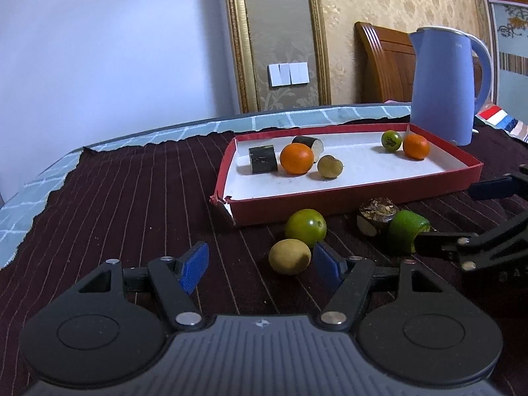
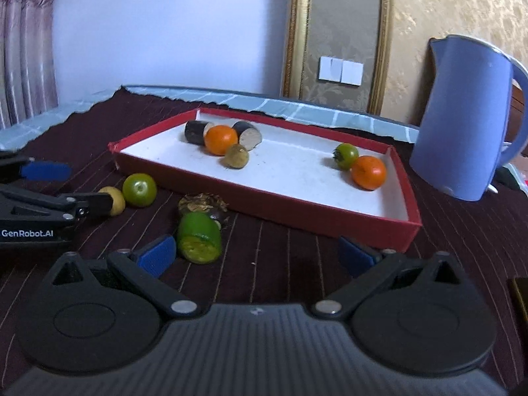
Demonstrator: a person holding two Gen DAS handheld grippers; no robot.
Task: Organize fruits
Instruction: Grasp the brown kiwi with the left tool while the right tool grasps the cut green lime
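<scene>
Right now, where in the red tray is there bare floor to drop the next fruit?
The red tray has a wide bare stretch along its near wall and through the middle, between the left cluster around one orange and the right pair, green tomato with the other orange. Outside, the cloth at the tray's near-left wall is crowded.

A blue electric kettle (image 1: 444,87) stands upright on the dark striped tablecloth (image 1: 115,204), far ahead and to the right of the fingers. Beyond the cloth's ragged far edge shows a pale blue checked cover (image 1: 184,125). On the wall ahead hang white light switches (image 1: 288,74) between gilt frame mouldings (image 1: 236,39). A wooden chair back (image 1: 384,62) rises behind the kettle, and a curtain (image 2: 24,39) hangs far left.
</scene>
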